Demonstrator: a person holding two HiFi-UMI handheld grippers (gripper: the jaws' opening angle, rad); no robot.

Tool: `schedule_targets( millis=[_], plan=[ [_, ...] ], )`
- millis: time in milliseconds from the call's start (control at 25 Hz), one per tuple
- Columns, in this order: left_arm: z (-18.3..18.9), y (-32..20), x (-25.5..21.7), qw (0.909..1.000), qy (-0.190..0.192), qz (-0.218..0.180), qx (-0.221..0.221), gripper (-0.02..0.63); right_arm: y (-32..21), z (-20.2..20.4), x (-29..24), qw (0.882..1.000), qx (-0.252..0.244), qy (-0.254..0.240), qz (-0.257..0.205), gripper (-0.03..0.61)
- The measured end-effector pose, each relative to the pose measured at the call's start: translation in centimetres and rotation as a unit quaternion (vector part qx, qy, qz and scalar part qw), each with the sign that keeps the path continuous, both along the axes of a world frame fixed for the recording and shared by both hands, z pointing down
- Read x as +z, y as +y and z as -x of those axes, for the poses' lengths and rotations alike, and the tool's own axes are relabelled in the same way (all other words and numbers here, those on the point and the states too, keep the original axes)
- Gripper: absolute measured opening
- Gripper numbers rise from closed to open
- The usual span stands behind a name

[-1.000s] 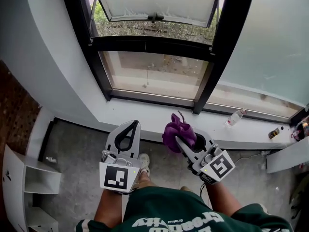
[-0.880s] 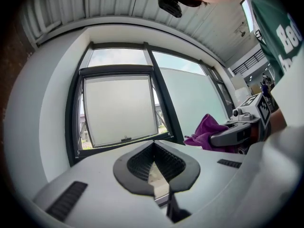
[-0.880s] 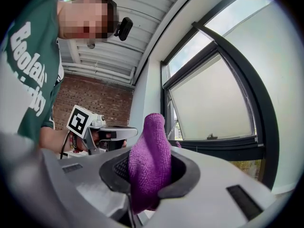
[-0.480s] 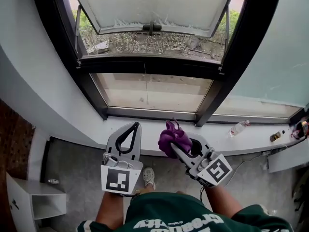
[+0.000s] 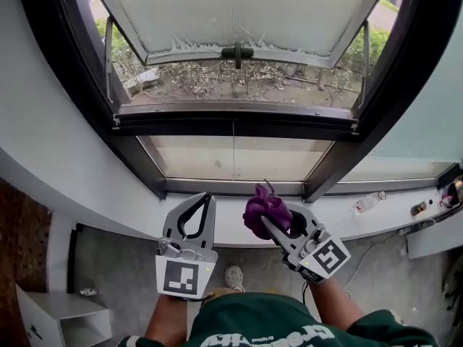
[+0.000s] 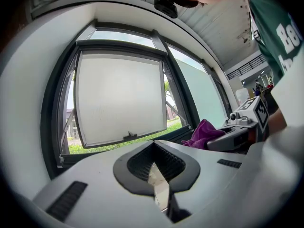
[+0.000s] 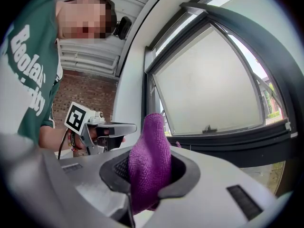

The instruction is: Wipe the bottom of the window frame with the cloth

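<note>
Right gripper (image 5: pixel 278 217) clamps purple fuzzy cloth (image 5: pixel 264 207); left gripper (image 5: pixel 204 196) closed, empty. Risk: black window frame (image 5: pixel 231 187) beyond the fingertips drags the cloth free.

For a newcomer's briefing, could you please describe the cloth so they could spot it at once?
Find the big dark-framed window, then the white sill beneath it. Near the sill, the right gripper pinches the cloth, bunched between its jaws. It is the only purple, soft thing; the left gripper beside it is shut and empty.
</note>
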State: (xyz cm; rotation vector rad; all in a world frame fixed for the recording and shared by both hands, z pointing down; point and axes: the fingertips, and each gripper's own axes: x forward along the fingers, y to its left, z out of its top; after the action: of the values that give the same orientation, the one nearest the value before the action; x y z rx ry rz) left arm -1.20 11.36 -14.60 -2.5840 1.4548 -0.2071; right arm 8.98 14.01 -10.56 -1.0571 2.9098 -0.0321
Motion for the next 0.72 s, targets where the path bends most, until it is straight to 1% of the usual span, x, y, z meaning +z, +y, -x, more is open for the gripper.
schedule_targets(
  millis=[280, 440, 560, 720],
  plan=[
    [1.6, -3.5, 0.9, 0.9999, 0.001, 0.008, 0.013, 0.008, -2.9, 1.4, 0.6, 1.000, 0.020, -0.001, 0.005, 0.100],
    [1.4, -4.2, 0.8, 0.9998, 0.005, 0.004, 0.018, 0.008, -3.4, 2.0, 0.7, 1.000, 0.016, 0.000, 0.004, 0.100],
    [1.3, -4.6, 1.0, 0.9998, 0.009, 0.007, 0.014, 0.008, -3.9, 2.4, 0.5, 1.000, 0.008, -0.003, 0.005, 0.100],
    [0.1, -5.1, 1.3, 0.9998, 0.004, 0.013, 0.017, 0.008, -4.9, 1.7, 0.5, 1.000, 0.006, -0.011, 0.009, 0.100]
  ],
)
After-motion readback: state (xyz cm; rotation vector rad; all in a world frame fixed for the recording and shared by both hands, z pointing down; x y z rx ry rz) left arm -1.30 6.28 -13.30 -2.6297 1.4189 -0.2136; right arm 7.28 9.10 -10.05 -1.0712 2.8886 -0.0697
